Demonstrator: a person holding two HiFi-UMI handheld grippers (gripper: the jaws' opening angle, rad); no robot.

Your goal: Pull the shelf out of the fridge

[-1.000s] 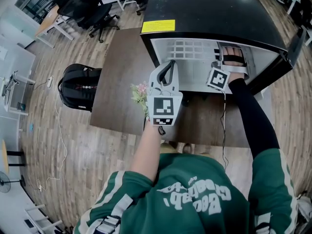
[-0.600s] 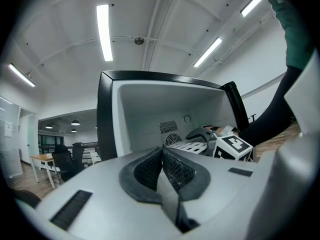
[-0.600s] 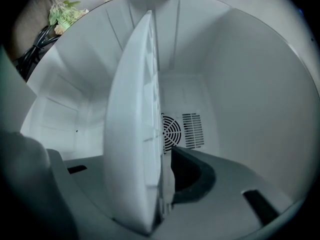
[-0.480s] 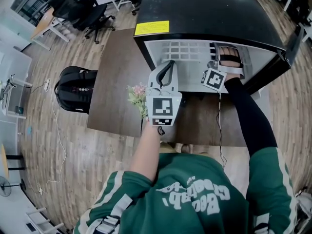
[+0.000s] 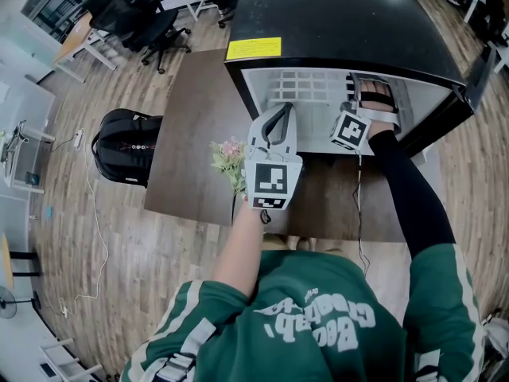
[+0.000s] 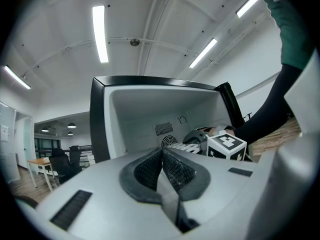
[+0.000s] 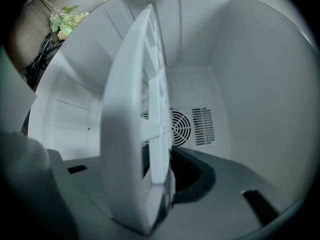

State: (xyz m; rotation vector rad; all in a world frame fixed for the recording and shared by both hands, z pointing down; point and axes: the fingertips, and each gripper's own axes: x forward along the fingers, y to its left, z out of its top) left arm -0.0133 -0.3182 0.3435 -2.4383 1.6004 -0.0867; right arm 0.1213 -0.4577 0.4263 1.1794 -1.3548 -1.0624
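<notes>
A black fridge (image 5: 342,14) is seen standing on a dark brown table (image 5: 199,134), its door (image 5: 479,74) swung open at the right. The white grid shelf (image 5: 306,86) is still seated inside the fridge's white compartment. The right gripper (image 5: 364,86) is reached into the opening, and in the right gripper view its fingers (image 7: 195,171) are clenched on the front edge of the shelf (image 7: 135,109), with the round fan grille (image 7: 180,126) of the back wall seen behind.

The left gripper (image 5: 278,114) is held level just in front of the opening, left of the right arm. Its fingers (image 6: 175,169) are pressed together with nothing between them. A small bunch of flowers (image 5: 229,159) lies on the table just beside that gripper. A yellow label (image 5: 254,48) is stuck on the fridge's top near its front left corner. On the wooden floor (image 5: 119,253) a black backpack (image 5: 127,146) rests left of the table, a thin cable (image 5: 95,213) trails past it, and office chairs (image 5: 143,10) are grouped farther back.

Compared with a second ago, the right fingers have just been closing and are now set on the shelf edge. The shelf has not been drawn out, and both grippers are found in nearly the same places.
</notes>
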